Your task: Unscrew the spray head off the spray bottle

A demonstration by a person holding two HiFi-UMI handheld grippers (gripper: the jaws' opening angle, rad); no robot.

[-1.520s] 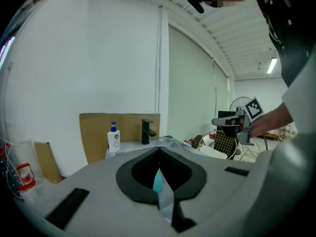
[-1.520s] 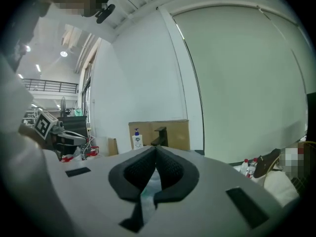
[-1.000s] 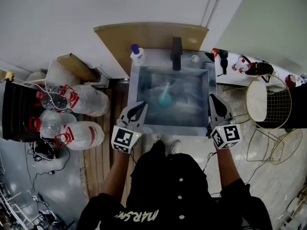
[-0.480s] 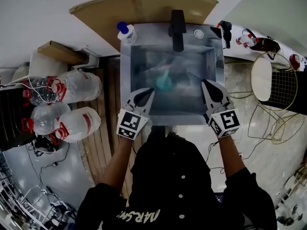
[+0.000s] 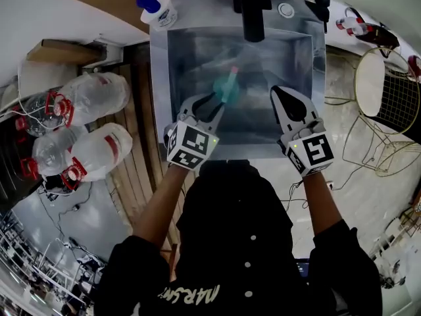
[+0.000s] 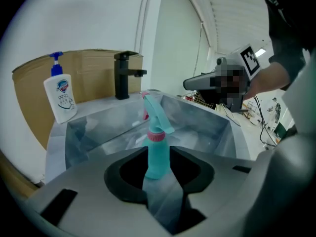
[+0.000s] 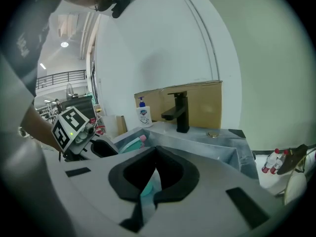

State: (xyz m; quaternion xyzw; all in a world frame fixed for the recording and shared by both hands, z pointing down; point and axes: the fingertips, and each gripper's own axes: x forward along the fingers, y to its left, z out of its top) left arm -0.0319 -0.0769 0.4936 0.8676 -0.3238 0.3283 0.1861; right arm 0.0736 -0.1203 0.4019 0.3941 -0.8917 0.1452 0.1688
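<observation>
Left hand-held gripper (image 5: pixel 209 103), jaws just opening and empty, points at the spray bottle (image 5: pixel 227 89) (probably light, slick: clamp its body); right hand-held gripper (image 5: pixel 284 98) closed.

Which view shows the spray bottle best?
The left gripper view: the spray bottle stands centred, with teal body, pink collar and spray head clear. The head view shows it as a small blurred shape in the sink; the right gripper view catches only teal slivers.

White wall (image 7: pixel 158 43); wooden plank floor (image 5: pixel 139 163); gold wire stand (image 5: pixel 388 91)
</observation>
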